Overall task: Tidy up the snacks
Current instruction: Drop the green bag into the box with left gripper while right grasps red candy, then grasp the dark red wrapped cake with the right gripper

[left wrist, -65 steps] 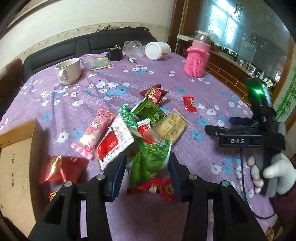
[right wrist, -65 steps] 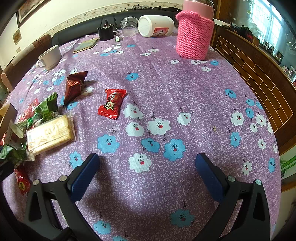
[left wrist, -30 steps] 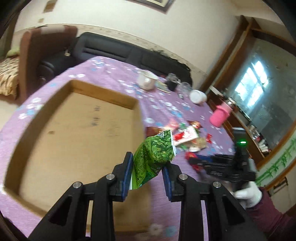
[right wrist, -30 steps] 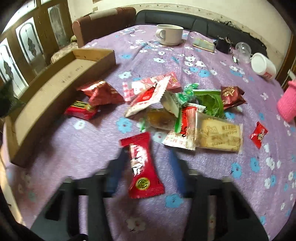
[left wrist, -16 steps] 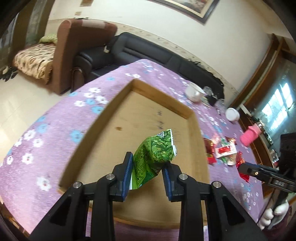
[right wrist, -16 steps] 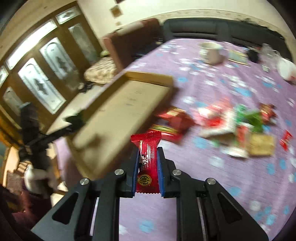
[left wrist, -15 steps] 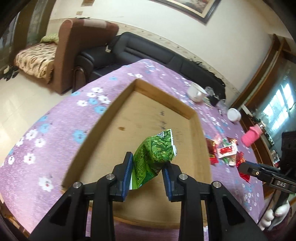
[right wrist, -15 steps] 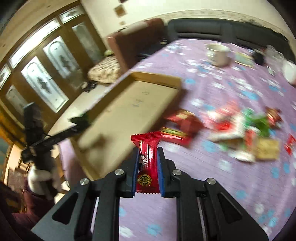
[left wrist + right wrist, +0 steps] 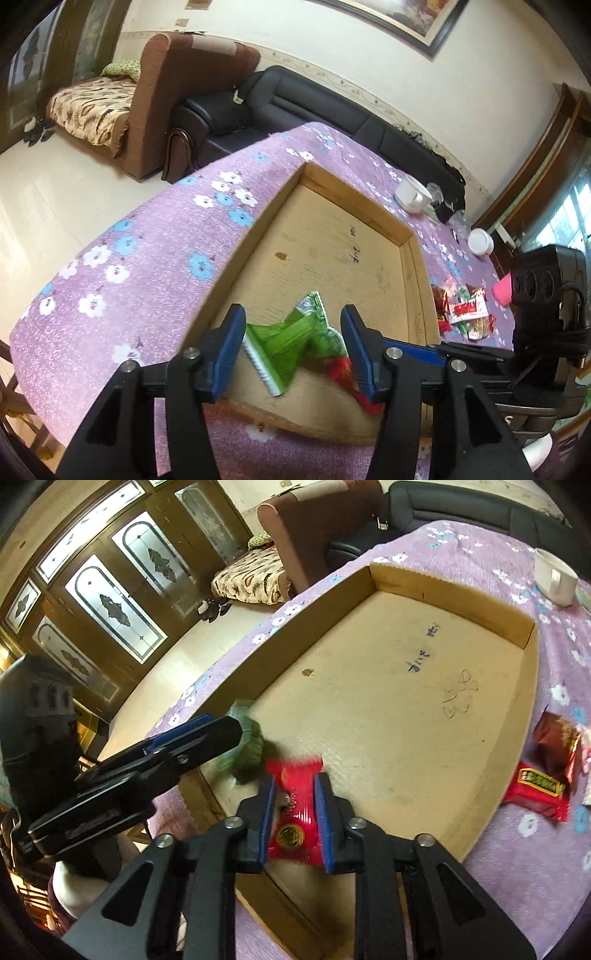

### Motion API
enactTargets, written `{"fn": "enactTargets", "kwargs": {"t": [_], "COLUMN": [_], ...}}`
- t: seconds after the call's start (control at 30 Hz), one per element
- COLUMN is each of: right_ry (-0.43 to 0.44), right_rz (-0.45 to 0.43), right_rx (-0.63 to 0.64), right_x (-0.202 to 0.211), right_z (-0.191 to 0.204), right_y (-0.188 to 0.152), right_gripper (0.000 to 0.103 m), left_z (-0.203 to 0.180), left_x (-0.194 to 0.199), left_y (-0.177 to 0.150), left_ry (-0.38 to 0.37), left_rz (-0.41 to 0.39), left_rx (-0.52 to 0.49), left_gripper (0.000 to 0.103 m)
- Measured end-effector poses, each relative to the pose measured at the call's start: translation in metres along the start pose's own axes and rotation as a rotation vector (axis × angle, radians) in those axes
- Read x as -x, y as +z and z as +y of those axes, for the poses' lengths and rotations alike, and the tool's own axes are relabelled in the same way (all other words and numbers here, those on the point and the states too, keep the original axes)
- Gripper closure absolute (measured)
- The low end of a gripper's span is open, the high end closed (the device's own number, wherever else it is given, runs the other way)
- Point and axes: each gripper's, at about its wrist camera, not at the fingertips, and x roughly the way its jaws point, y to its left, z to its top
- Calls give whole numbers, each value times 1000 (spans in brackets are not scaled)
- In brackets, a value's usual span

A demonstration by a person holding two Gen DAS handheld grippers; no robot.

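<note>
A shallow cardboard box (image 9: 332, 258) (image 9: 388, 709) lies on the purple flowered tablecloth (image 9: 147, 258). My left gripper (image 9: 293, 347) is open over the box's near corner, and the green snack packet (image 9: 291, 339) (image 9: 249, 751) lies loose and blurred between its fingers, on or just above the box floor. My right gripper (image 9: 294, 812) has its jaws slightly apart around a blurred red snack packet (image 9: 295, 812) (image 9: 345, 373) right beside the green one; the grip looks loosened. The left gripper's body (image 9: 129, 775) shows in the right wrist view.
Several other snack packets (image 9: 461, 310) (image 9: 543, 771) lie on the cloth beyond the box's right wall. A white cup (image 9: 412, 194) (image 9: 554, 578), a white jar (image 9: 480, 242) and a pink knitted bottle (image 9: 502, 291) stand farther back. The table edge (image 9: 92, 229) drops off at the left.
My left gripper has opened and let go of the green packet into the box. My right gripper has come over the box beside it, its jaws widening around the red packet.
</note>
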Motion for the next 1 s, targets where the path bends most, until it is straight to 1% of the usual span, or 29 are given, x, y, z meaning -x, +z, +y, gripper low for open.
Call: {"fn": "enactTargets", "kwargs": {"t": [0.03,0.13,0.2,0.23,0.27,0.3,0.33,0.37,0.4,0.43,0.5,0.57,0.63,0.67,0.73,0.77,0.8,0.87,0.9,0.93,0.97,1.0], "right_ry": [-2,-30,-66,-97,-134,-198,-241,-299,-357,-372,-345,-335,-330,-335,-354,-355,-359,-359,-352,-347,-349,-351], "right_rz": [-13,-93,-174,-230,-290,-381,-432,-465,-452,-419,-365,-309,-269,-257,-240,-233,-212,-181,-158,-129,-98,-84], "right_rx": [1,19,20,19,19,20,16,6,-19,-57,-132,-156,-157,-155,-146,-141,-139,-150,-150,-145,-137,-120], "right_x": [5,37,69,89,107,130,144,155,161,164,162,149,131,122,105,102,90,76,67,59,52,48], "right_z": [1,-3,-10,-15,-21,-32,-40,-51,-65,-82,-111,-126,-131,-133,-138,-136,-139,-140,-142,-141,-142,-140], "right_y": [0,-2,-6,-10,-13,-19,-23,-26,-26,-22,-22,-21,-14,-13,4,7,16,23,26,26,25,21], "right_gripper": [64,61,55,47,37,30,19,17,17,17,17,25,29,30,30,30,30,30,32,43,49,49], "left_z": [2,-1,-7,-11,-16,-21,-28,-32,-38,-44,-55,-63,-68,-70,-75,-77,-78,-83,-84,-86,-88,-89], "left_x": [4,19,31,35,39,43,45,45,43,41,33,25,21,19,20,22,23,24,24,24,24,23], "left_y": [1,3,3,3,3,2,2,0,-1,-3,-7,-11,-14,-16,-18,-19,-19,-22,-23,-24,-25,-26], "left_ry": [-5,-26,-49,-57,-69,-85,-100,-108,-118,-125,-142,-147,-148,-148,-147,-144,-144,-147,-147,-147,-148,-150], "left_rz": [-8,-40,-77,-92,-109,-124,-132,-134,-132,-125,-100,-74,-52,-43,-37,-37,-36,-33,-30,-28,-23,-19], "left_rx": [16,39,40,39,36,30,19,10,-7,-20,-45,-57,-65,-69,-81,-89,-93,-100,-105,-109,-115,-119], "left_gripper": [49,48,42,38,34,32,32,32,32,32,32,32,32,32,32,32,32,32,32,32,32,32]}}
